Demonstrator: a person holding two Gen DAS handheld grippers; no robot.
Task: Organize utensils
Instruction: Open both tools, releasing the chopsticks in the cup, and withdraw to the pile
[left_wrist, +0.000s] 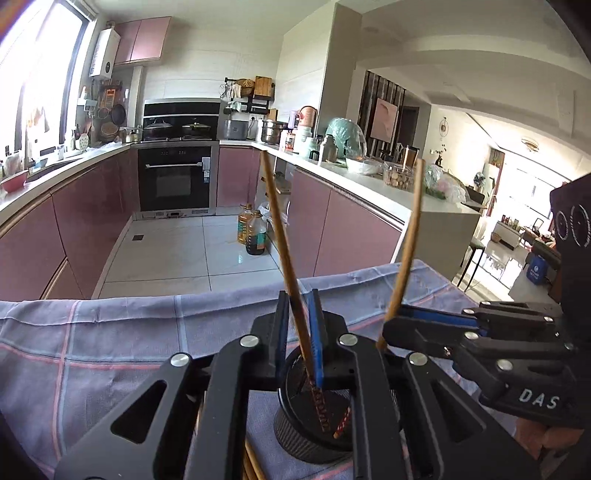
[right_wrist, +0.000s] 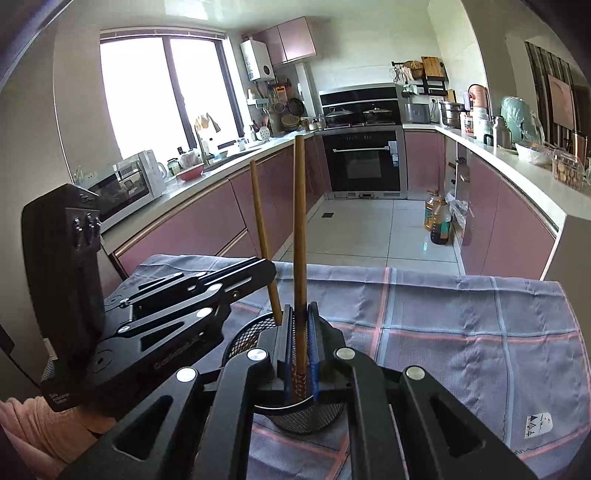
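Your left gripper stands slightly parted around a long brown wooden chopstick, its patterned tip down in the round black wire-mesh holder on the purple checked cloth. Your right gripper pinches the second wooden chopstick, also over the holder.

Daylight floods in through the window, which is blown out white at the upper left of both views. The far living room glares too. Straight lines bow toward dark, vignetted corners; near black parts look soft.
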